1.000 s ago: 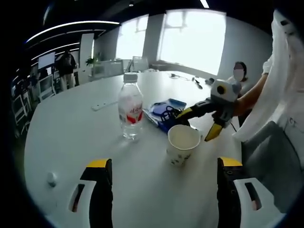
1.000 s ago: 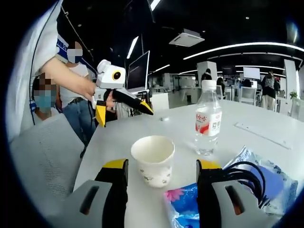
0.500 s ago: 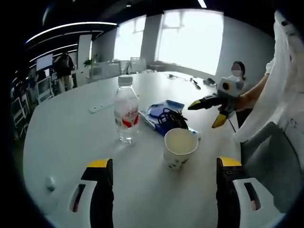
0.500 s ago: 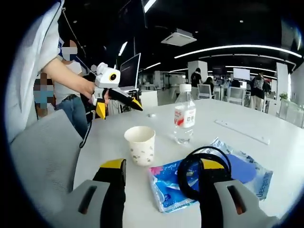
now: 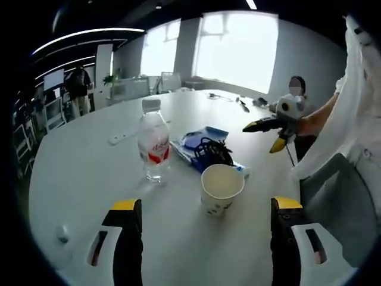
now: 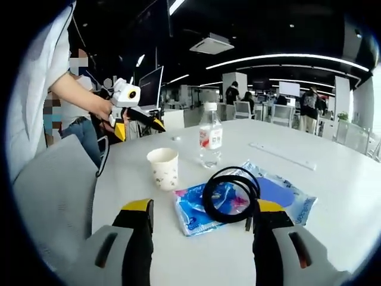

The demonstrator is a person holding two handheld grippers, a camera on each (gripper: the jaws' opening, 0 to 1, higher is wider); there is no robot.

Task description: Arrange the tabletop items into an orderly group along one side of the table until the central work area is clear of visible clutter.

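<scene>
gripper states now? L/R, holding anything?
Left gripper: open, holding nothing, above the table short of the paper cup.
Right gripper: open, holding nothing.

The paper cup (image 5: 221, 189) hides the blue packet's (image 5: 205, 148) near end

right claw (image 6: 199, 223): you have pulled it back from the paper cup (image 6: 164, 168); jaws wide apart, empty.
black cable coil (image 6: 231, 194): now fully in right gripper view.
left claw (image 5: 202, 229): drawn back slightly.

Large white table (image 5: 83, 179), clear water bottle (image 5: 153, 145) standing upright, paper cup (image 5: 221, 189) near it, blue plastic packet (image 6: 238, 199) lying flat, white power strip (image 5: 124, 136) farther back.
</scene>
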